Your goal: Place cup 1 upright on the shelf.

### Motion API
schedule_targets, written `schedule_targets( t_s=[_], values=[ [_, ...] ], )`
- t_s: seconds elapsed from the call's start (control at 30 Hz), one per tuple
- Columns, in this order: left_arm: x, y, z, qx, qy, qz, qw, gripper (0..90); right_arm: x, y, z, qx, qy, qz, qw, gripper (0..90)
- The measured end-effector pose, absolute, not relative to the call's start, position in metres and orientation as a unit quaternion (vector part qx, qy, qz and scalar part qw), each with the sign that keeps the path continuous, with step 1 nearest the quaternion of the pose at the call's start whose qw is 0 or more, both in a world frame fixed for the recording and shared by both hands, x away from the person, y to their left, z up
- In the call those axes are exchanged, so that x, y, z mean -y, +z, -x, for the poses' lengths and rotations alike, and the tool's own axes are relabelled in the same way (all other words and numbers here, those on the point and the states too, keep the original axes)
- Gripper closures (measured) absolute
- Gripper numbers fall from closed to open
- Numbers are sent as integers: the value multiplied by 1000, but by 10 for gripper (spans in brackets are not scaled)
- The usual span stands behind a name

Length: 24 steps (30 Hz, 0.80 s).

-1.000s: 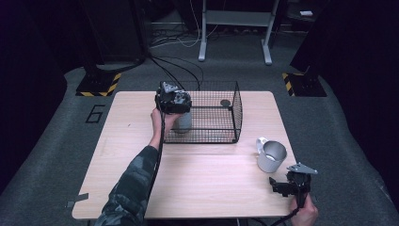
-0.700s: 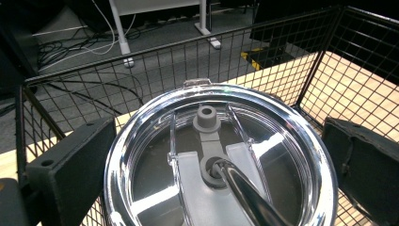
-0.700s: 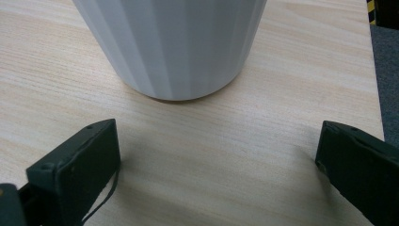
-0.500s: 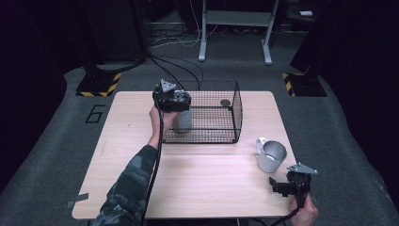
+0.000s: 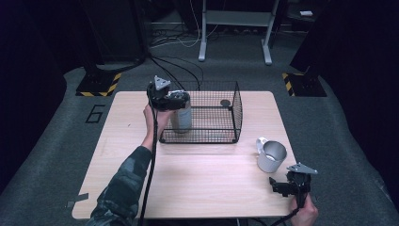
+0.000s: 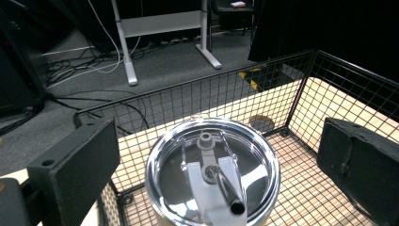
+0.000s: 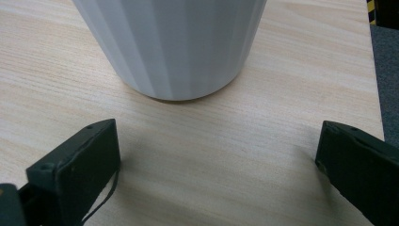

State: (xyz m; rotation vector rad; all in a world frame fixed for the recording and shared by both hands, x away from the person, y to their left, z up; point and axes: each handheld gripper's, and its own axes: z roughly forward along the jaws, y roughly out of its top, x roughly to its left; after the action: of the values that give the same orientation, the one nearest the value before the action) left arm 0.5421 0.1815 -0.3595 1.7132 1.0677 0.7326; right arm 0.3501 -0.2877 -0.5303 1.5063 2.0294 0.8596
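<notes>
Over the basket's left end: left gripper (image 5: 175,100) hovers above the tumbler (image 5: 181,118)

Left jaws: spread wide, one on each side of the tumbler's rim, touching nothing; in the left gripper view the tumbler (image 6: 212,176) sits between and below them

Tumbler: upright, steel, with a clear lid and a grey slider; stands inside the wire basket (image 5: 234,107) at its left end

Basket: black mesh, on the table (image 5: 197,188) toward the far edge; a small dark disc (image 5: 225,102) lies in its far right corner

Right gripper (image 5: 282,184): low at the table's near right corner, held by a hand (image 5: 305,213)

Right jaws: wide apart, gripping nothing

Mug (image 5: 270,155): white, upright, just ahead of the right gripper; in the right gripper view its base (image 7: 176,52) stands beyond the jaw tips, clear of both
</notes>
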Motion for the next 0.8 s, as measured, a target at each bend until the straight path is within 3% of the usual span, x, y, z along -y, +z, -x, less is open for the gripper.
schedule_targets(
  t_s=[0.43,0.8],
  values=[
    [-203,-342,-504,-425,293,-714,474,2,287,-530,-350,-738,314,-550,232,0],
    [-230,-363,-464,-410,302,-736,446,1,287,-530,-350,-739,314,-550,232,0]
  ],
)
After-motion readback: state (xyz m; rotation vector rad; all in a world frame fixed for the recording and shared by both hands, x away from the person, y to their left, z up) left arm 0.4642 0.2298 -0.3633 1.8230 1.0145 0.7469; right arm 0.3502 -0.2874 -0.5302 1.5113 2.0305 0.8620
